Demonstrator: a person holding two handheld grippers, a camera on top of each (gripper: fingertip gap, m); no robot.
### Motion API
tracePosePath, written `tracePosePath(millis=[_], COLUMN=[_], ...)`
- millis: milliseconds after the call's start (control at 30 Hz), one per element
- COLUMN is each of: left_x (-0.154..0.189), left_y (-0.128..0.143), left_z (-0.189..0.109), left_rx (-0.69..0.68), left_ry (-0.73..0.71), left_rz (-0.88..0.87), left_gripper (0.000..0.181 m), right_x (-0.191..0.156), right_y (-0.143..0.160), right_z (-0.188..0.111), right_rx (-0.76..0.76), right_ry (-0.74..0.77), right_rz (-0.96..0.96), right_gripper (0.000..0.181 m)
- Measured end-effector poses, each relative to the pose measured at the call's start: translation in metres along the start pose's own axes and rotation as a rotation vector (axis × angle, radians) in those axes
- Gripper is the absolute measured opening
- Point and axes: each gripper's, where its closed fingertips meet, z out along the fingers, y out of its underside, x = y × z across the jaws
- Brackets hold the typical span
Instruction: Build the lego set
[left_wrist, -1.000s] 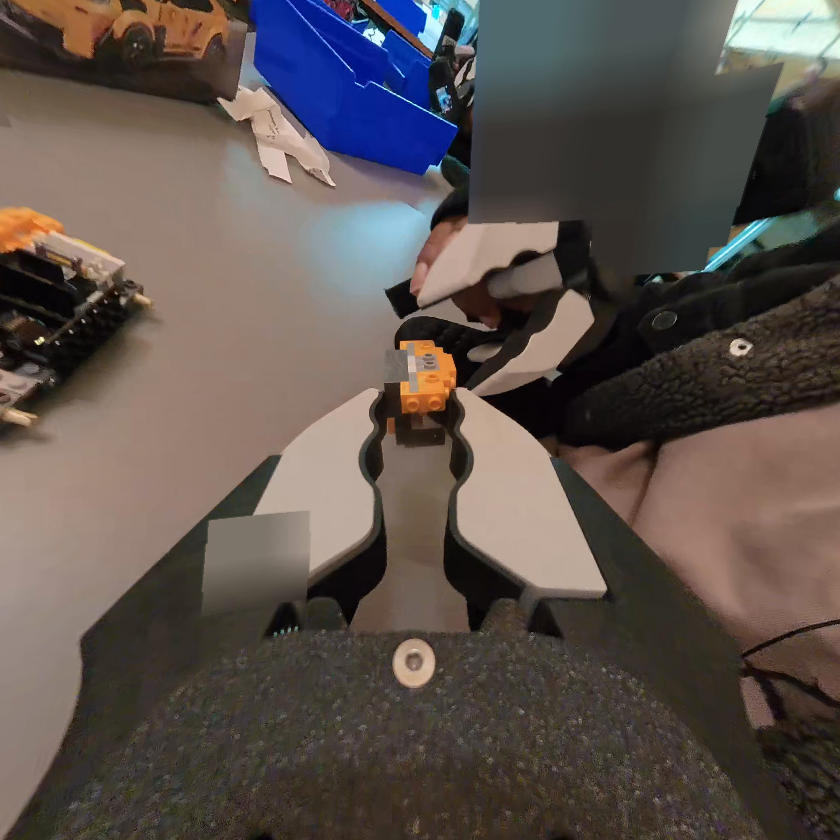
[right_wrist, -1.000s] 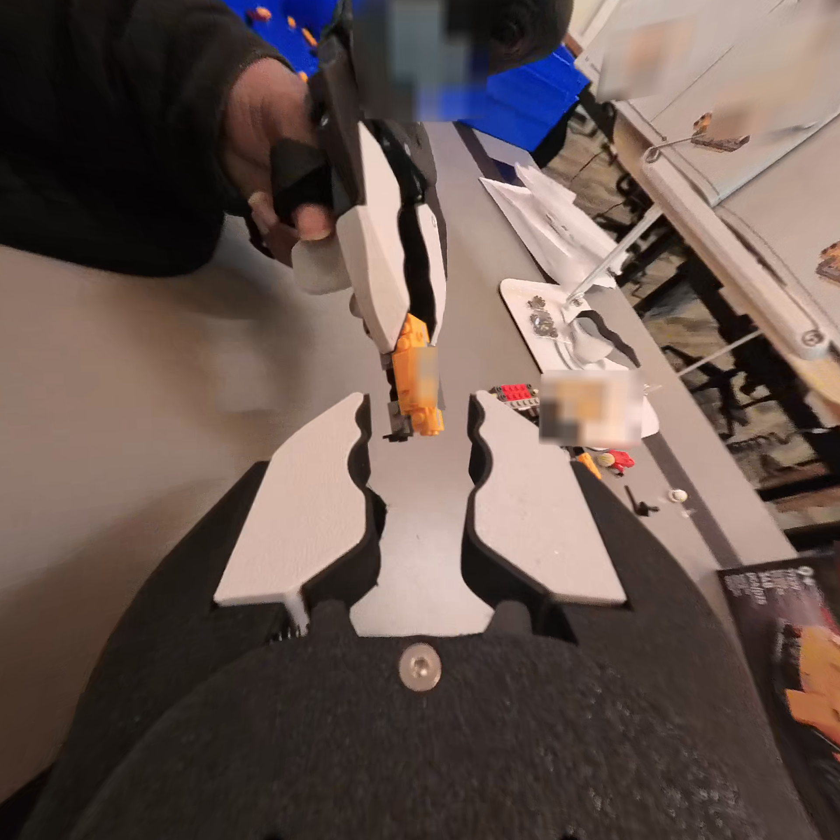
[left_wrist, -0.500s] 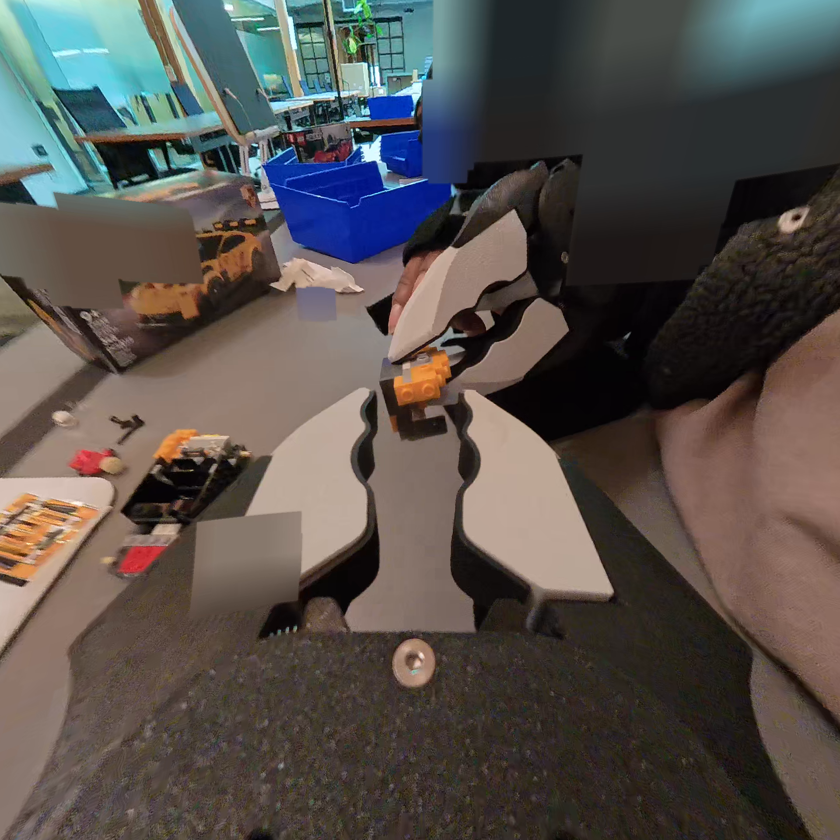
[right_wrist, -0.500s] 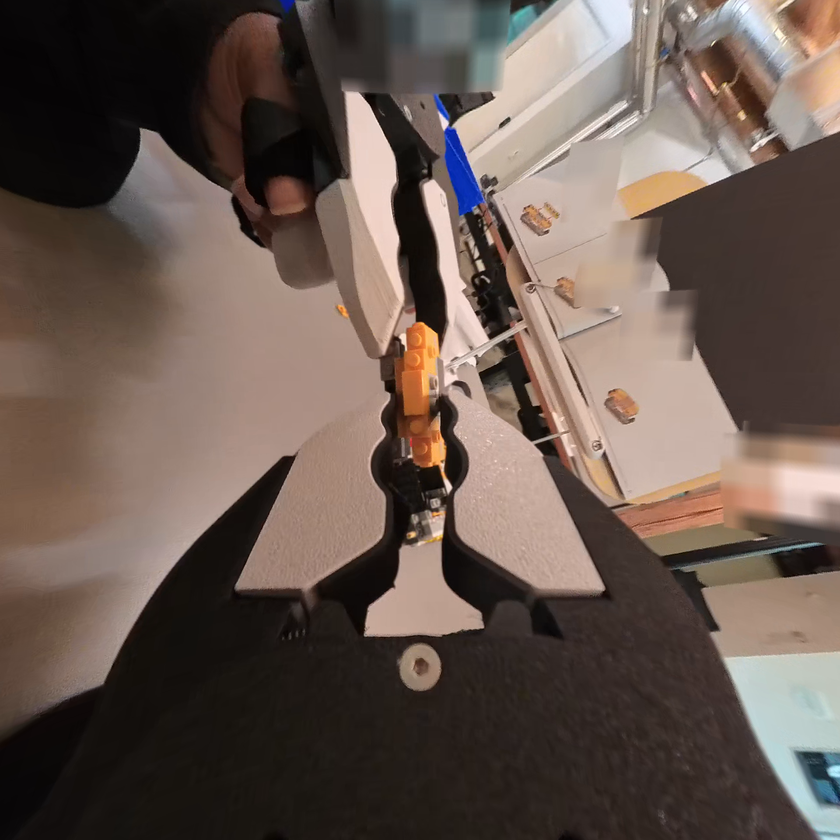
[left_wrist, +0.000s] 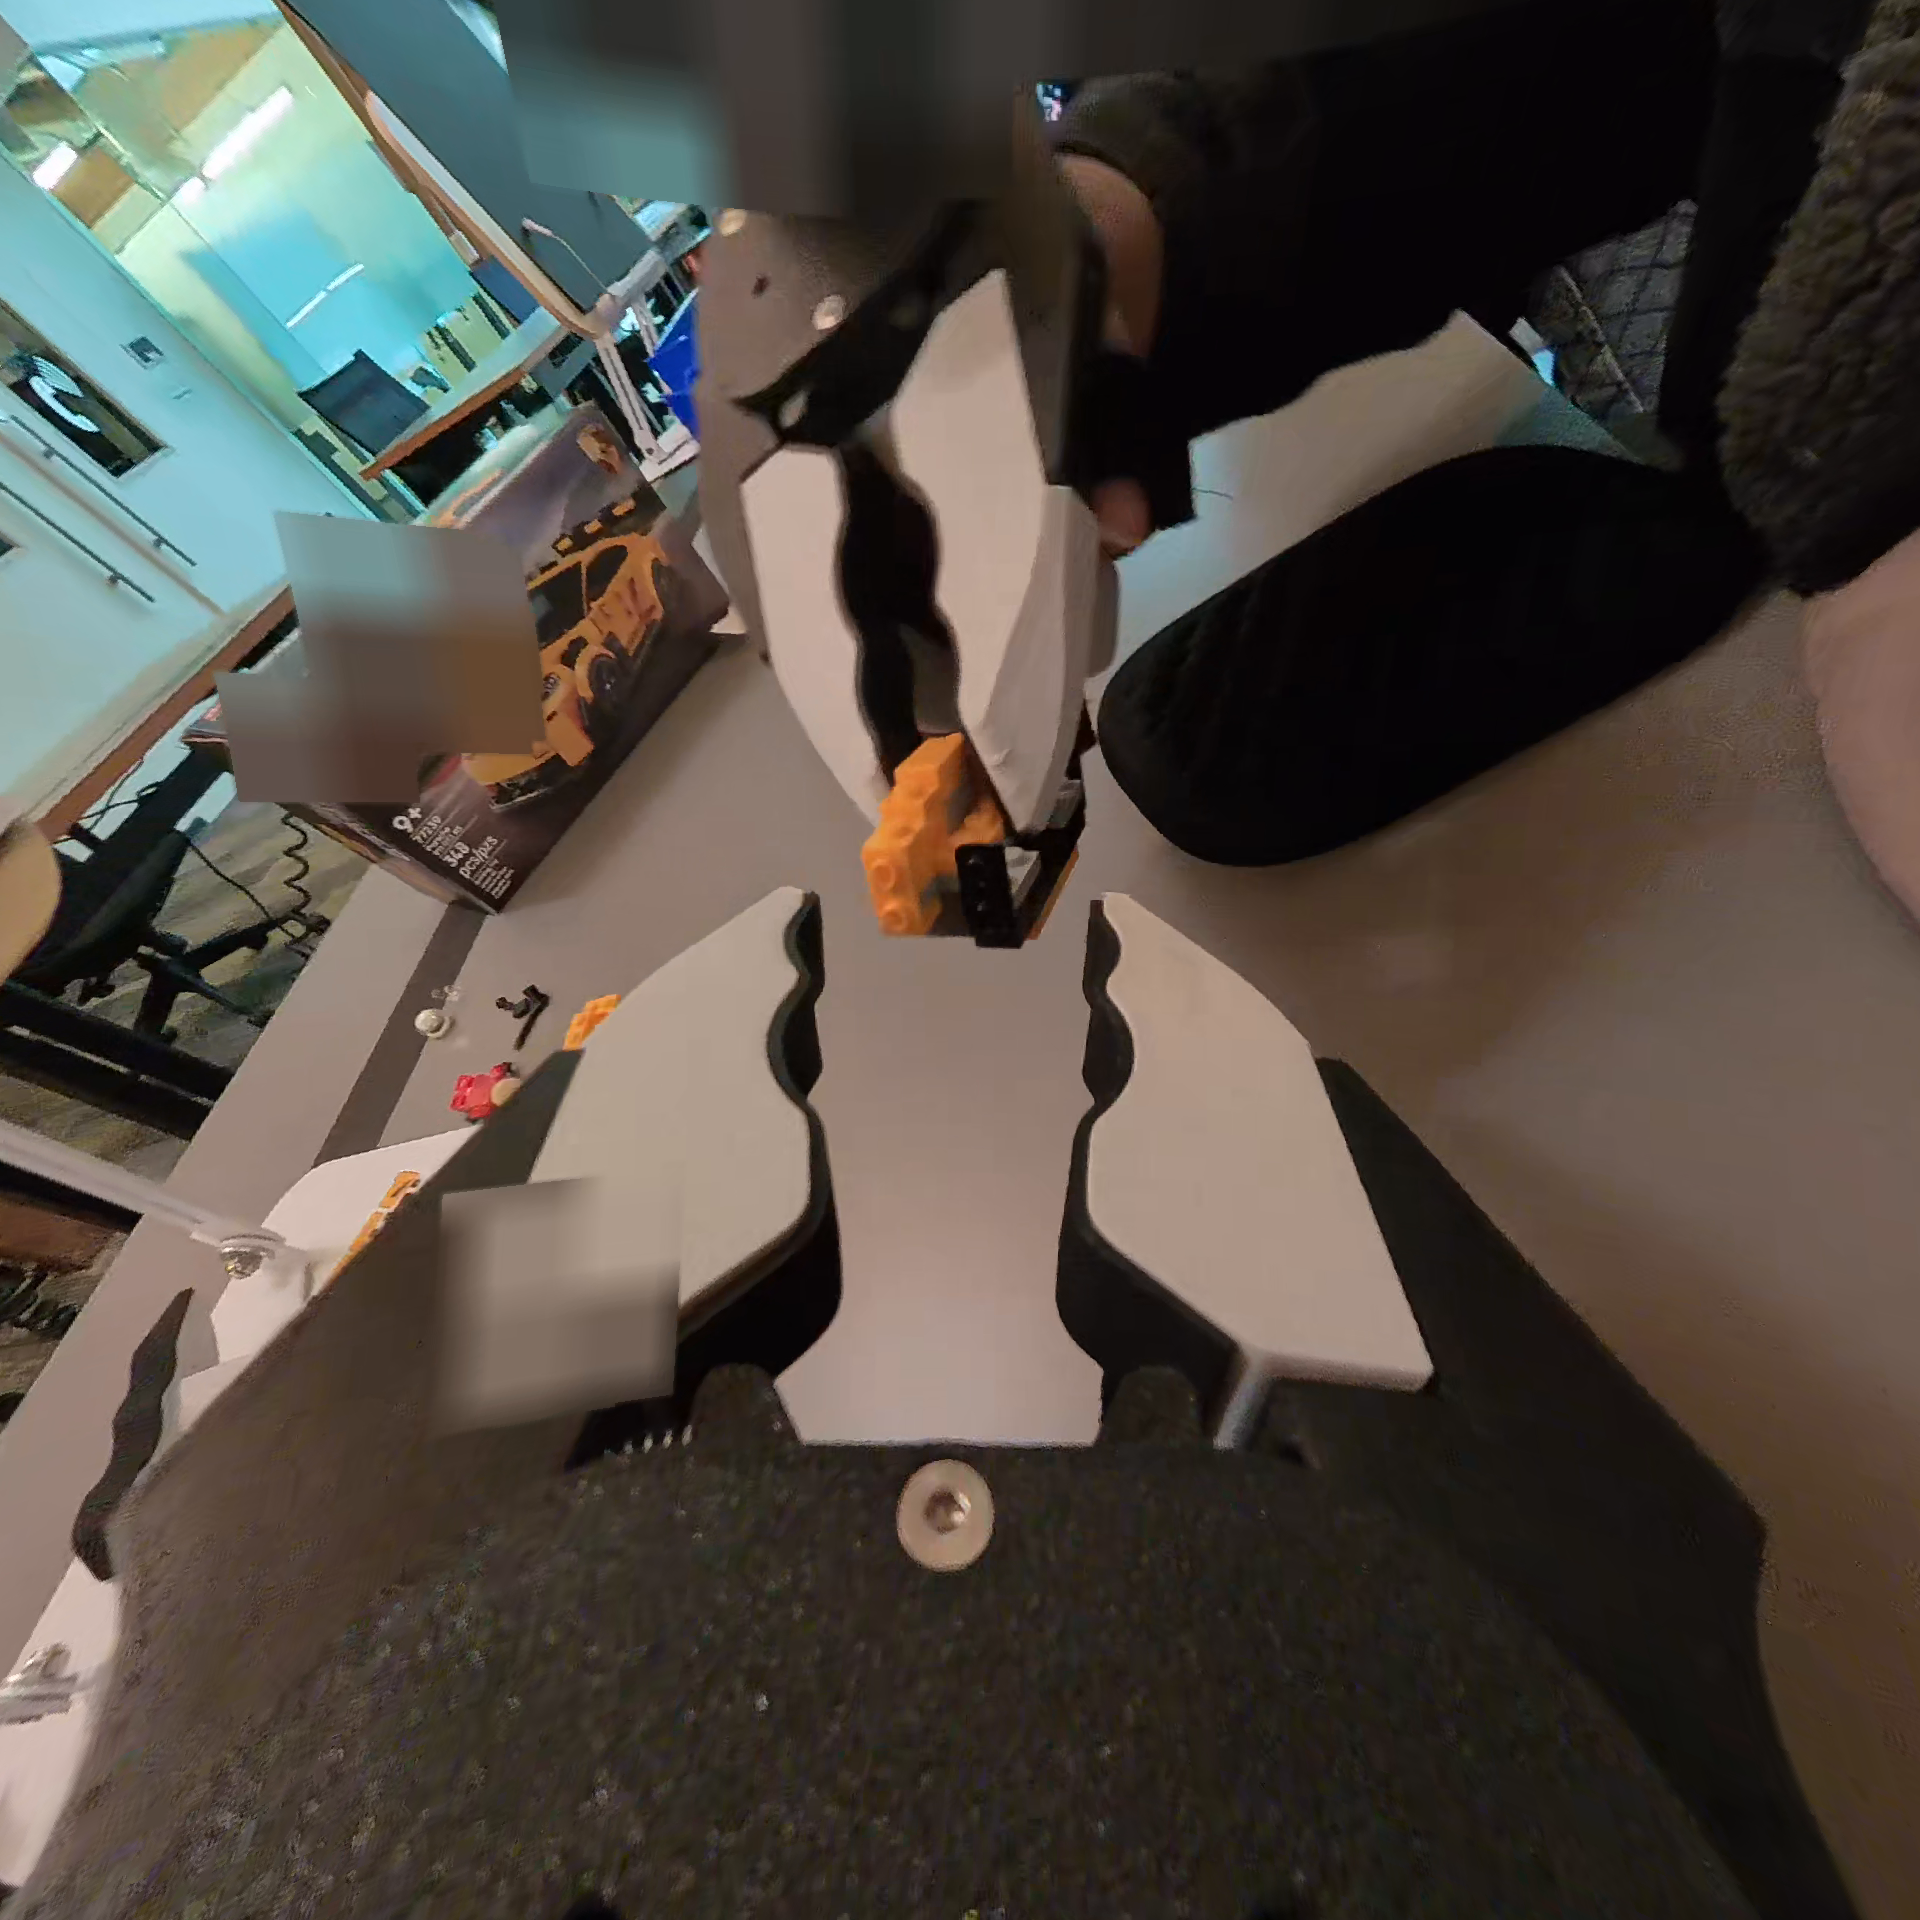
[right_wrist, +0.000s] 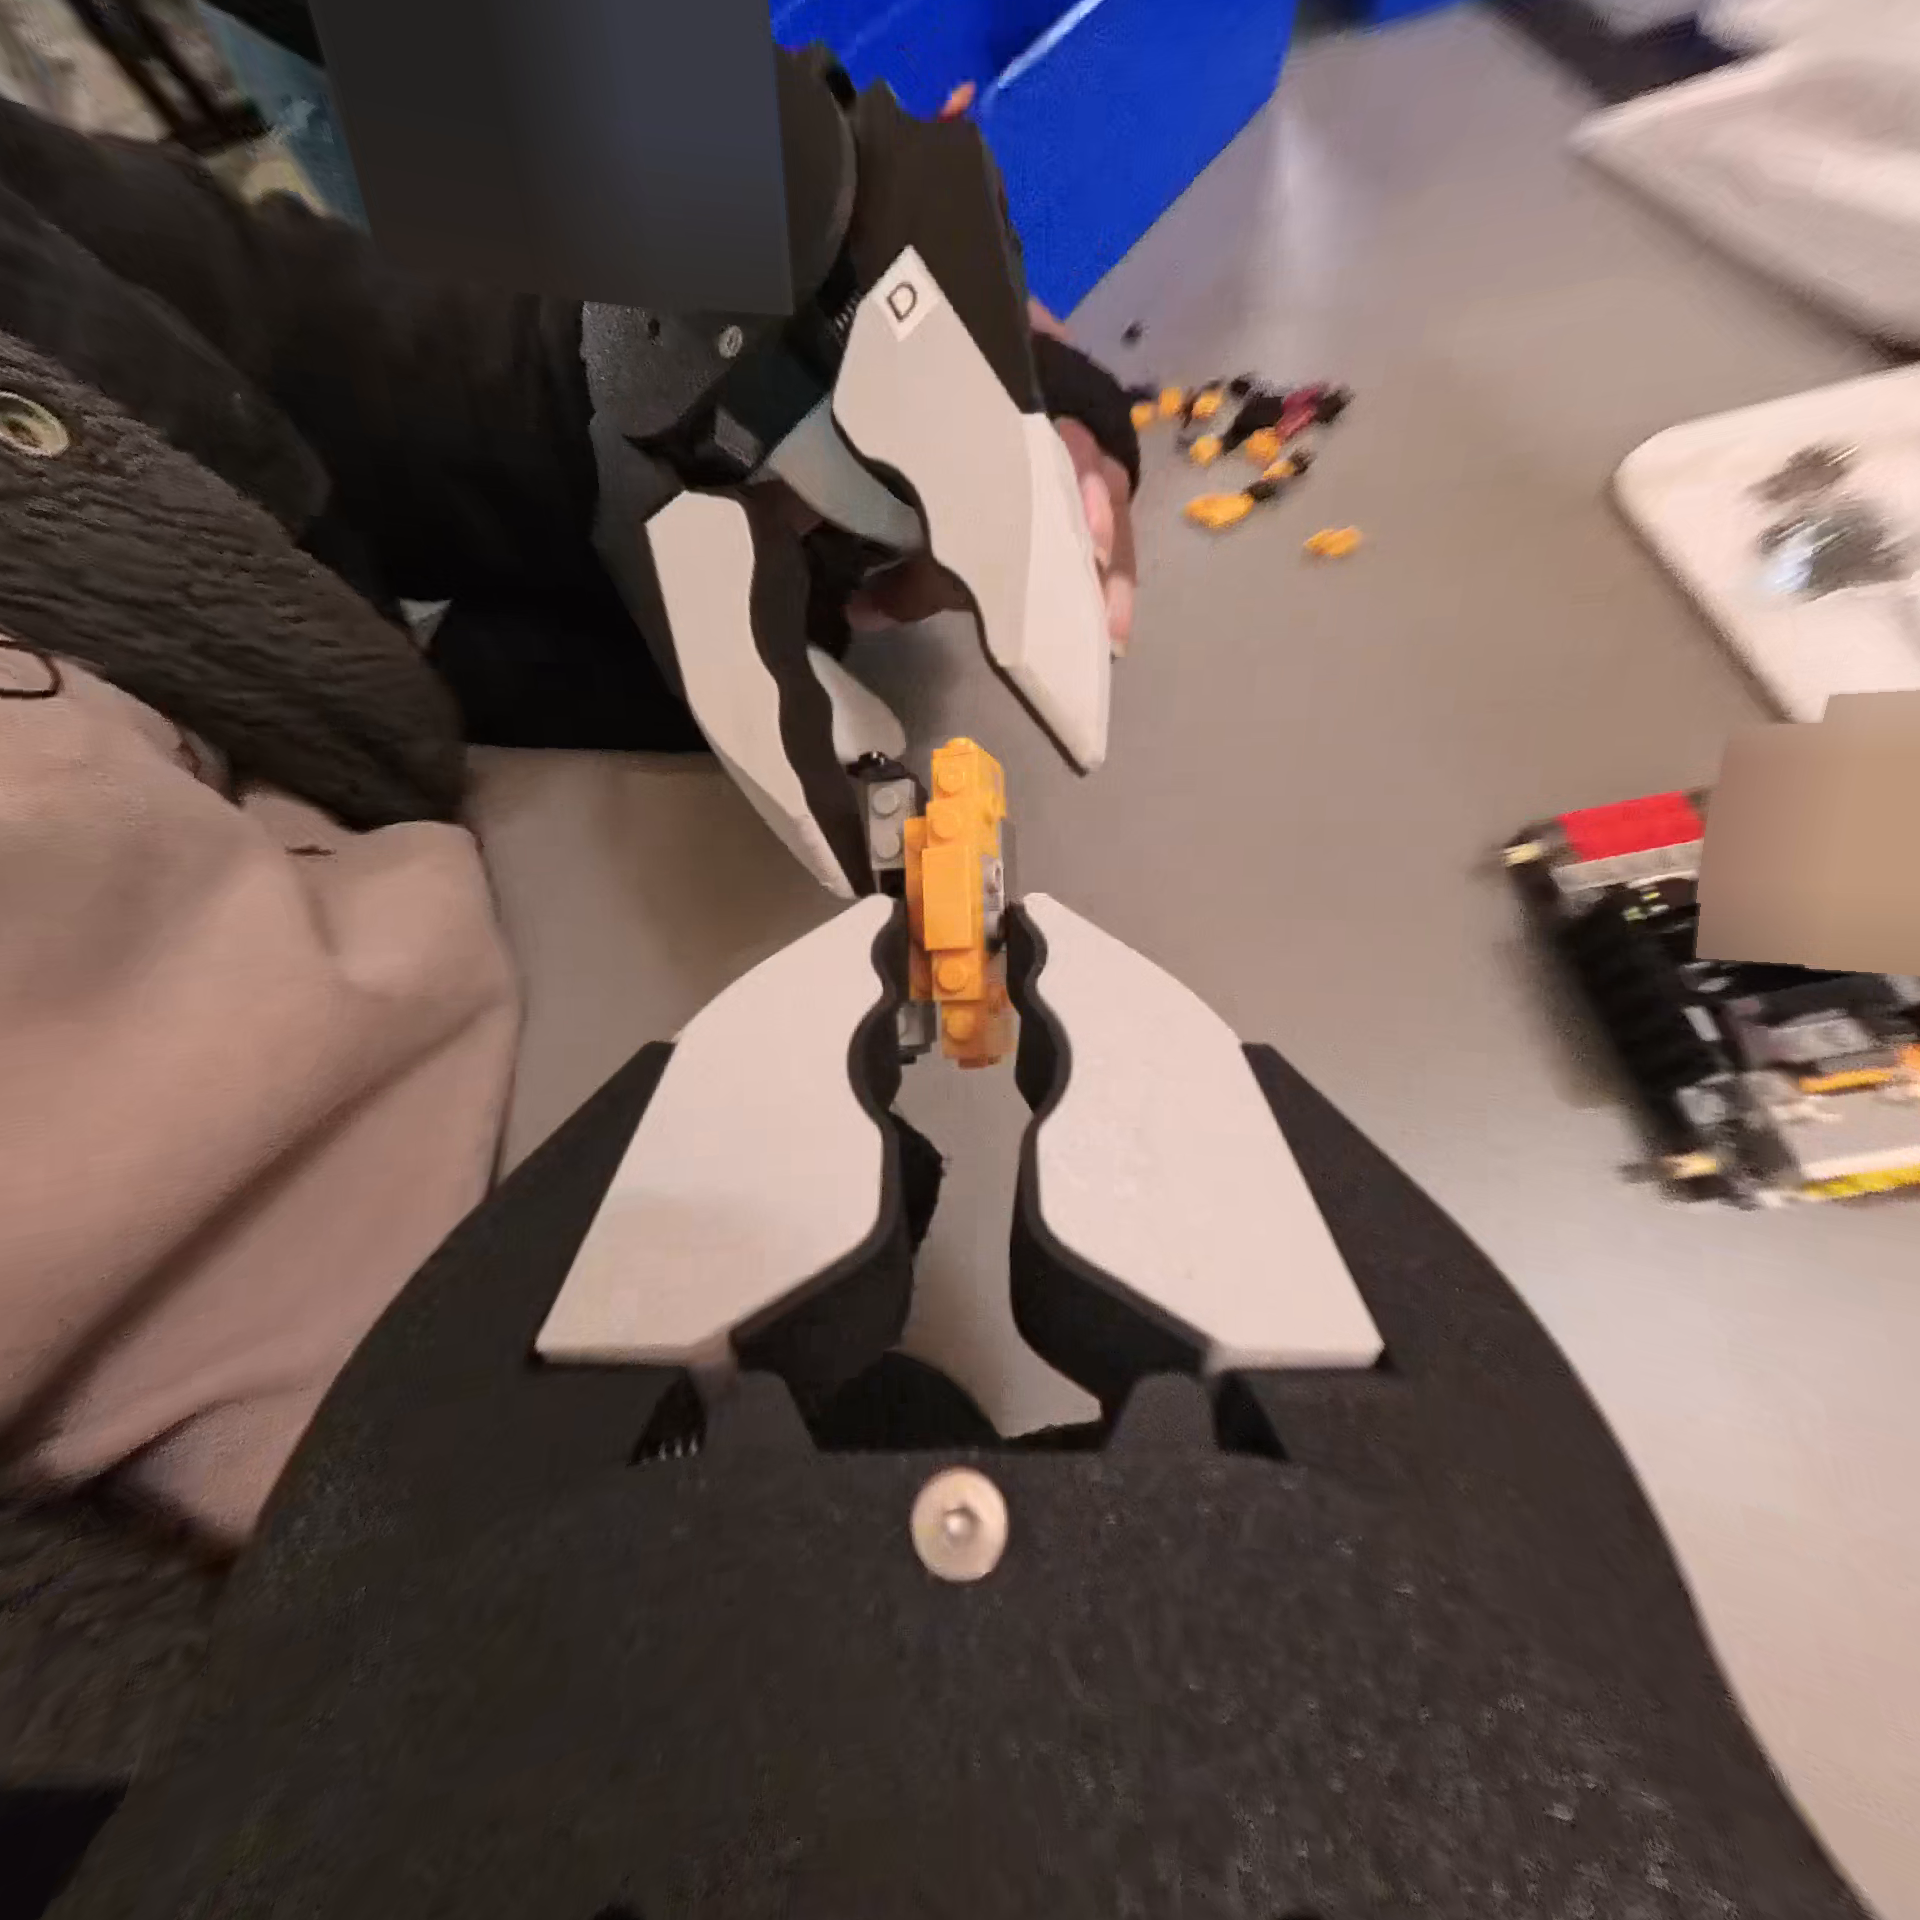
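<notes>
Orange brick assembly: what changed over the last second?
Handover. The left tongs, shut on the orange brick assembly a second ago, have opened and released it. The right tongs, open then, have closed on it and now hold it alone. Unchanged: the assembly stays up off the grey table, between the two grippers.

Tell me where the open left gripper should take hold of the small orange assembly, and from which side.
Take the free end of the small orange assembly, the part that sticks out past the fingertips of the right gripper, which is shut on its other end. Come head-on with the left gripper: its open jaws stand on either side of that end, so closing there should probably do.
</notes>
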Motion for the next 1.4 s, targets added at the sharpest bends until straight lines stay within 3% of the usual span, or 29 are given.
tracePosePath(millis=[100,200,267,333,533,700,800,900,1033,1400], left_x=[0.001,-0.002,-0.007,-0.012,-0.015,-0.01,-0.009,-0.015,-0.025,-0.028], left_y=[0.006,0.011,0.012,0.017,0.032,0.035,0.05,0.075,0.09,0.092], left_z=[0.001,0.0,-0.003,-0.005,-0.003,0.001,0.004,0.006,0.006,0.006], left_rx=[-0.022,-0.023,0.008,0.028,0.09,0.084,-0.007,-0.15,-0.238,-0.252], left_ry=[0.007,0.029,0.046,0.068,0.154,0.165,0.152,0.083,-0.003,-0.028], left_rz=[-0.009,-0.097,-0.177,-0.265,-0.464,-0.456,-0.447,-0.407,-0.367,-0.358], left_gripper=[0.032,0.03,0.028,0.028,0.027,0.027,0.028,0.036,0.038,0.034], right_x=[0.004,0.009,0.014,0.016,0.032,0.03,0.036,0.048,0.072,0.055], right_y=[0.005,0.005,-0.001,-0.004,0.018,0.027,0.035,0.043,0.052,0.06], right_z=[0.007,0.011,0.01,0.006,0.013,0.028,0.032,0.035,0.04,0.063], right_rx=[-0.076,-0.079,-0.025,0.016,-0.018,-0.014,-0.091,-0.186,-0.281,-0.311], right_ry=[-0.052,-0.064,-0.036,-0.011,0.174,0.105,0.128,0.212,0.383,0.352], right_rz=[0.047,0.062,0.059,0.044,-0.088,-0.077,-0.059,-0.009,0.043,0.056], right_gripper=[0.017,0.017,0.018,0.03,0.041,0.03,0.029,0.029,0.029,0.036])
